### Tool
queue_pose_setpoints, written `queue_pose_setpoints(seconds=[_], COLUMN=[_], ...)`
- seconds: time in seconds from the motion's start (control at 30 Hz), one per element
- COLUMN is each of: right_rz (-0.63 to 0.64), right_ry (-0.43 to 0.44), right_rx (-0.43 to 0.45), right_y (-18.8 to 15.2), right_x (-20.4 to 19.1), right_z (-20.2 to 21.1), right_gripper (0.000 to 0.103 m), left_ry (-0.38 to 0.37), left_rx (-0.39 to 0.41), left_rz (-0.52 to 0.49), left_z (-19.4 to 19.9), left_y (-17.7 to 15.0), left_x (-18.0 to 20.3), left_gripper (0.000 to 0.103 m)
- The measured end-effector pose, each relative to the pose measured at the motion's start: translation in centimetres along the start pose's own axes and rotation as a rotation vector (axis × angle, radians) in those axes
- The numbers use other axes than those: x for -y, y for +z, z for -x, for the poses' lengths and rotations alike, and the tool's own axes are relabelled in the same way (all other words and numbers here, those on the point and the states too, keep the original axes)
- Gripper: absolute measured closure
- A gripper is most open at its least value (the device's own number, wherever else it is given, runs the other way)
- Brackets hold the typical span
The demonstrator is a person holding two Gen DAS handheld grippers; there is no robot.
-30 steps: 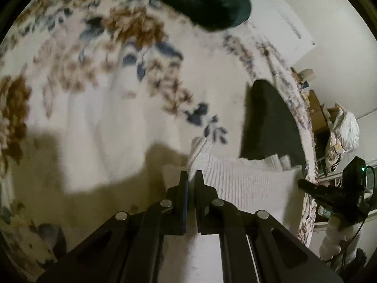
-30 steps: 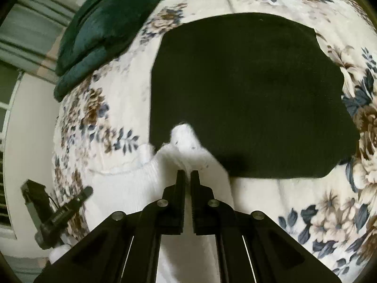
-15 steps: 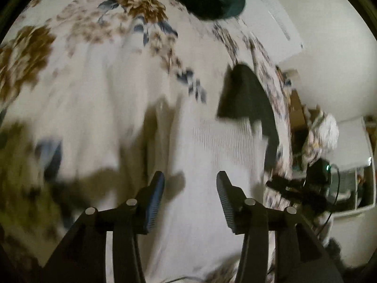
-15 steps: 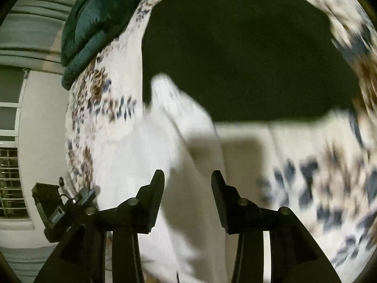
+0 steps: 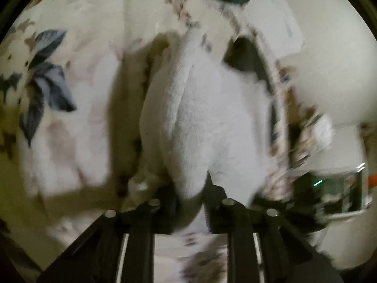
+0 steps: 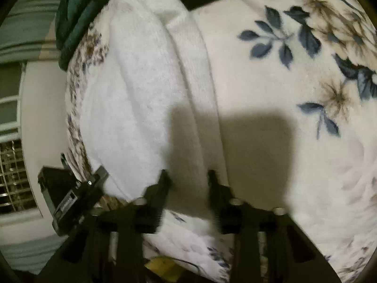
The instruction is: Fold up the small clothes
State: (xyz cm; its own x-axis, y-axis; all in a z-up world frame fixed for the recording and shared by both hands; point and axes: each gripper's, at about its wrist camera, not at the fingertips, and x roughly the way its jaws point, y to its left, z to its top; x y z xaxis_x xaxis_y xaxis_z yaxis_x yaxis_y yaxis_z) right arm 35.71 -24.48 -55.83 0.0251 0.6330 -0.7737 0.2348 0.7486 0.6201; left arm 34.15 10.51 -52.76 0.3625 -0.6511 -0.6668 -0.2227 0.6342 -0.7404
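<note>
Folding step: getting a new grip | white garment point(image 6: 146, 89) lies on the flowery blanket point(image 6: 294, 141) | left gripper point(image 5: 189, 200) spread wide around its bunched edge, right gripper point(image 6: 188, 176) spread wide over it | next: pinch, then fold.

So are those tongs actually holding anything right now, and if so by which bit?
Not firmly. Both are open. The left tongs straddle the near edge of the white garment; whether they pinch it cannot be told. The right tongs grip nothing.
</note>
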Motion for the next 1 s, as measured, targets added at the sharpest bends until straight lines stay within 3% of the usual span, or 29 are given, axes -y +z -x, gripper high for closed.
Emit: queue_pose_setpoints(seconds=[0.07,0.13,0.23,0.3,0.43,0.47,0.5,0.53,0.57,0.73,0.83,0.9,0.93,0.97,1.0], right_rz=[-0.015,-0.064,-0.104,-0.092,0.002,0.008,0.012,0.015,0.020,0.083,0.144,0.178,0.198,0.223,0.228], right_ry=[0.058,0.120,0.024,-0.011,-0.050,-0.048,-0.045,-0.048,-0.053,-0.066,-0.085,-0.108,-0.128,-0.134,-0.132], right_rx=[0.018,0.036,0.043,0.026,0.008,0.015,0.030,0.052,0.076,0.166,0.205,0.201,0.199,0.197,0.209], right_y=[-0.2,-0.4,-0.4,-0.5,-0.4,0.0,0.4,0.8,1.4,7.0,11.1,13.6,14.5,15.2,15.8], right_x=[-0.1,0.8,2.4,2.4,0.0,-0.2,-0.4,-0.6,-0.8,-3.3,-6.0,-7.9,-8.7,-9.3,-9.5], right_z=[0.6,1.6,1.5,0.8,1.3,1.7,2.4,3.2,3.9,6.1,5.8,4.4,3.8,3.2,3.1], right_gripper=[0.085,0.091,0.095,0.095,0.086,0.083,0.074,0.066,0.066,0.066,0.066,0.066,0.066,0.068,0.090], left_ry=[-0.055,0.032,0.142,0.144,0.203,0.222,0.229,0.231,0.232,0.241,0.289,0.328,0.351,0.382,0.384], left_rx=[0.043,0.043,0.011,-0.009,-0.020,-0.013,-0.008,0.003,0.015,0.064,0.060,0.038,0.023,-0.009,-0.022], left_rz=[0.052,0.029,-0.005,-0.011,-0.105,-0.124,-0.137,-0.151,-0.159,-0.205,-0.268,-0.324,-0.339,-0.341,-0.333], left_z=[1.6,2.0,1.3,1.3,2.5,2.9,3.1,3.2,3.3,0.4,-3.2,-5.6,-6.3,-7.3,-7.6], left_y=[0.3,0.8,1.0,1.2,1.1,1.3,1.5,1.8,1.9,6.7,10.3,12.0,12.8,13.4,13.9], left_x=[-0.7,-1.3,-2.5,-2.1,0.8,1.6,2.0,2.5,2.7,4.6,5.9,6.8,7.0,7.0,7.1], left_gripper=[0.089,0.092,0.092,0.092,0.083,0.072,0.059,0.053,0.049,0.049,0.049,0.057,0.072,0.098,0.099])
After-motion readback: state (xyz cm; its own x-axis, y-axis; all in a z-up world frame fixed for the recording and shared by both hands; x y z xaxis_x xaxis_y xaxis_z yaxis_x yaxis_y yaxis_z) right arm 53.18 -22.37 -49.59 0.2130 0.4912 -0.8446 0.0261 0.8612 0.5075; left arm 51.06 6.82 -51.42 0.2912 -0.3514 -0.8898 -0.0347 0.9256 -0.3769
